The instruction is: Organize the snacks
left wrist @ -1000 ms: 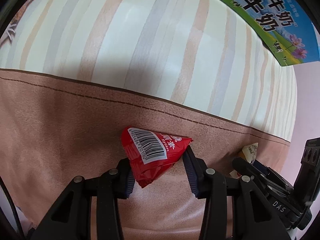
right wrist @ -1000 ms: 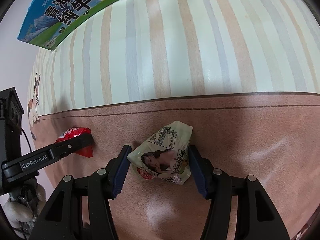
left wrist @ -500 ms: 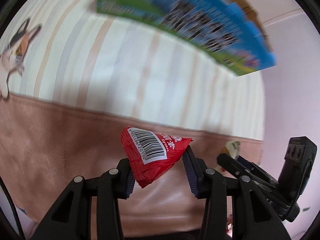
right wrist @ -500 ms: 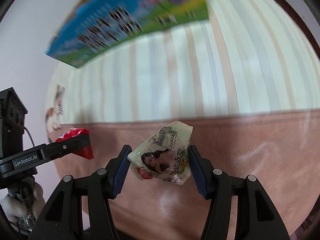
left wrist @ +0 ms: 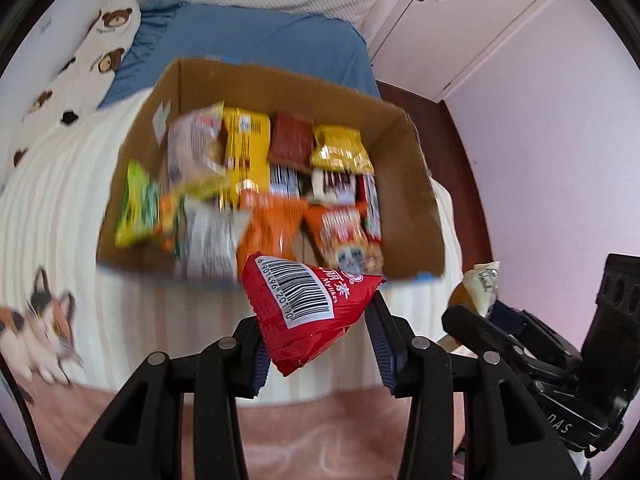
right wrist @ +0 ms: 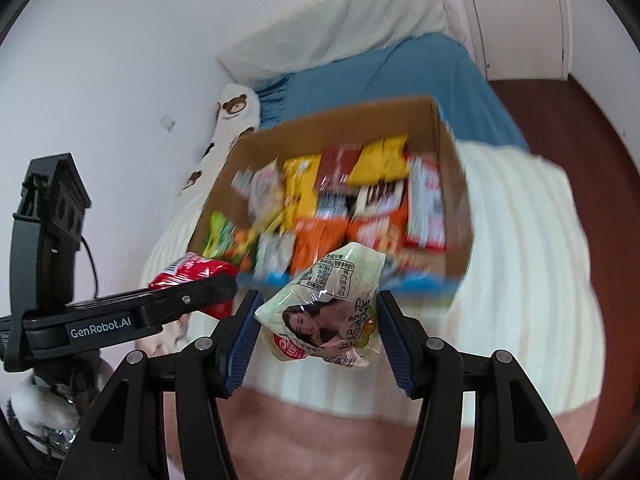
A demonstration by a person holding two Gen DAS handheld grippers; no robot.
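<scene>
My left gripper (left wrist: 316,344) is shut on a red snack packet (left wrist: 308,308) with a white barcode label, held in the air just short of the box's near wall. My right gripper (right wrist: 318,338) is shut on a pale green snack packet (right wrist: 332,312) with a woman's picture, also held up before the box. An open cardboard box (left wrist: 408,184) full of several colourful snack packs stands on the bed ahead; it also shows in the right wrist view (right wrist: 440,136). The left gripper with the red packet (right wrist: 192,272) shows at the left of the right wrist view.
The box rests on a cream striped blanket (left wrist: 52,208) over a pink blanket (left wrist: 320,432) with a cat print (left wrist: 40,332). Behind are a blue sheet (left wrist: 256,44), a bear-print pillow (left wrist: 100,40), a white door (left wrist: 460,20) and brown floor (right wrist: 560,128).
Both grippers have lifted and tilted up from the blanket with their packets. The view has swung from the box's printed side to its open top and the room beyond.
</scene>
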